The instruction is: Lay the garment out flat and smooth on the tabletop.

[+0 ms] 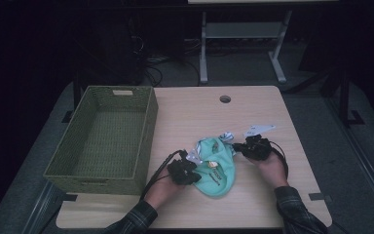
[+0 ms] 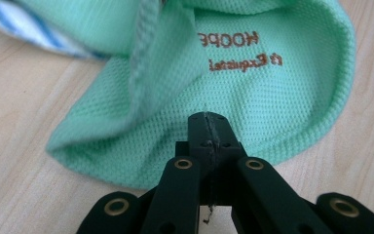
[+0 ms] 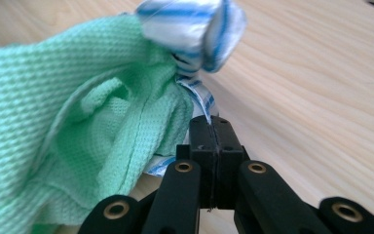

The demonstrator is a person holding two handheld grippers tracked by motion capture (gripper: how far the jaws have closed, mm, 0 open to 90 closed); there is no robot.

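A mint-green knit garment with brown embroidered lettering and a blue-and-white striped trim lies bunched on the wooden table. My left gripper is at the garment's left edge. In the left gripper view its jaws are pressed together on the green cloth. At the garment's upper right end, my right gripper is shut. In the right gripper view the striped trim runs down into the closed tips, beside the green folds.
A green woven basket stands on the table's left side, with nothing visible inside. A round cable hole sits near the far edge. Beyond the table are a white frame's legs and cables on the dark floor.
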